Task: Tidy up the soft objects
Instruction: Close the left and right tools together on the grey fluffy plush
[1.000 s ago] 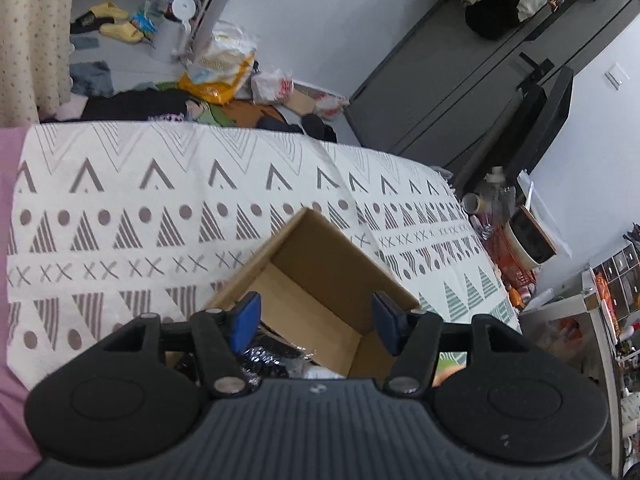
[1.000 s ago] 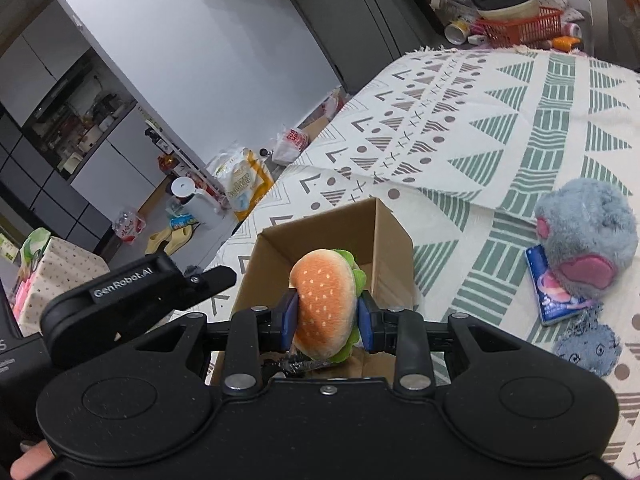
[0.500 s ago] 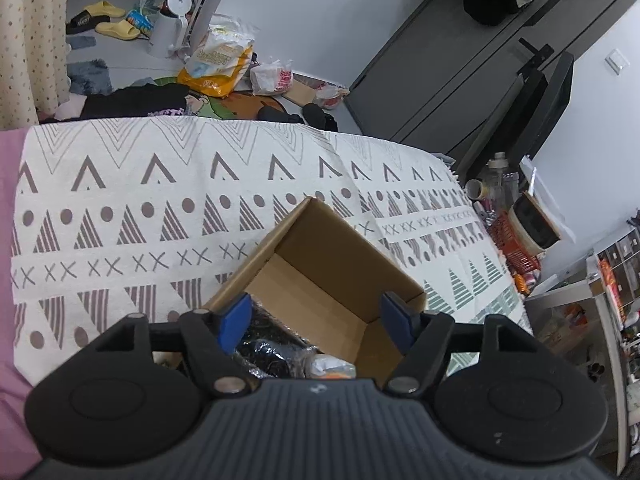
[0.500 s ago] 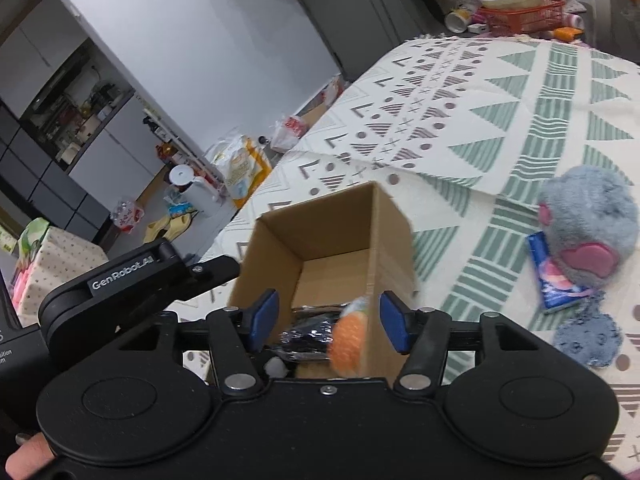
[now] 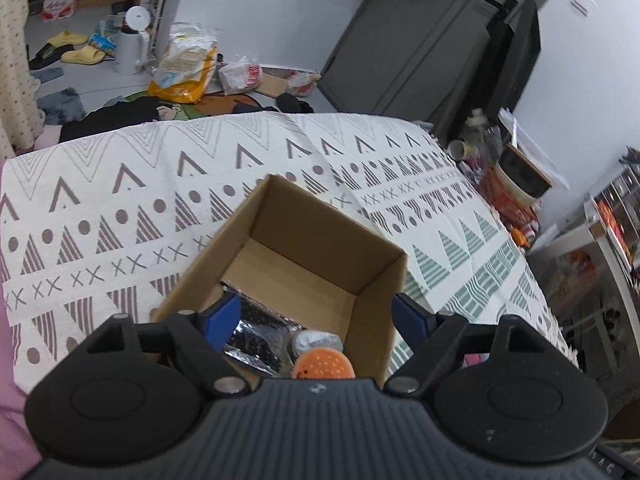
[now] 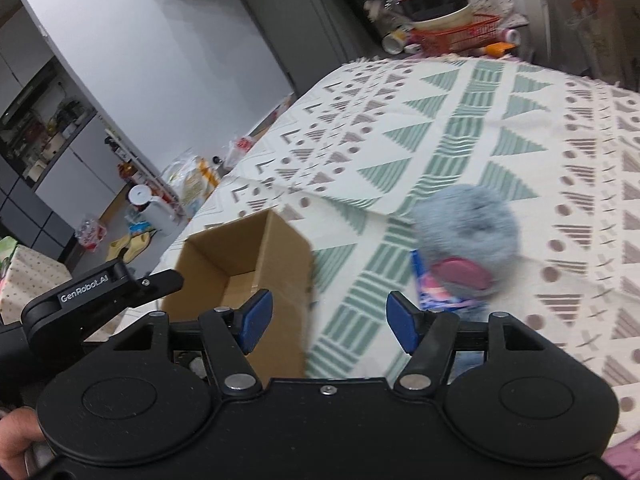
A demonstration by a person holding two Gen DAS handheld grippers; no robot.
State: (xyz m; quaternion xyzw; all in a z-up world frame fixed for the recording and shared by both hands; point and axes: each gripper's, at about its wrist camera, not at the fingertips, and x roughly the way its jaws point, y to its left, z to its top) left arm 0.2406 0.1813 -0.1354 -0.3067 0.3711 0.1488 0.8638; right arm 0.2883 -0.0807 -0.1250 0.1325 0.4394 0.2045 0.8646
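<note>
A brown cardboard box point(image 5: 280, 216) stands open on the patterned cloth. Inside lie the orange plush burger point(image 5: 323, 364), a shiny black packet point(image 5: 256, 336) and a small grey-white item point(image 5: 316, 338). My left gripper point(image 5: 316, 316) is open and empty, its fingers straddling the box's right wall. My right gripper point(image 6: 330, 316) is open and empty, over the cloth just right of the box point(image 6: 244, 256). A fluffy grey plush with a pink patch point(image 6: 464, 240) lies to its right, resting on a blue packet point(image 6: 426, 292).
The patterned cloth point(image 5: 120, 200) covers the surface around the box. Past its far edge the floor holds bags, slippers and a white kettle point(image 5: 132, 40). A red basket with bowls point(image 6: 452, 28) stands beyond the cloth's far end. The left gripper's body point(image 6: 100, 284) is left of the box.
My right gripper opened and dropped the plush burger into the box, then swung right toward the grey plush. My left gripper opened wider and shifted over the box.
</note>
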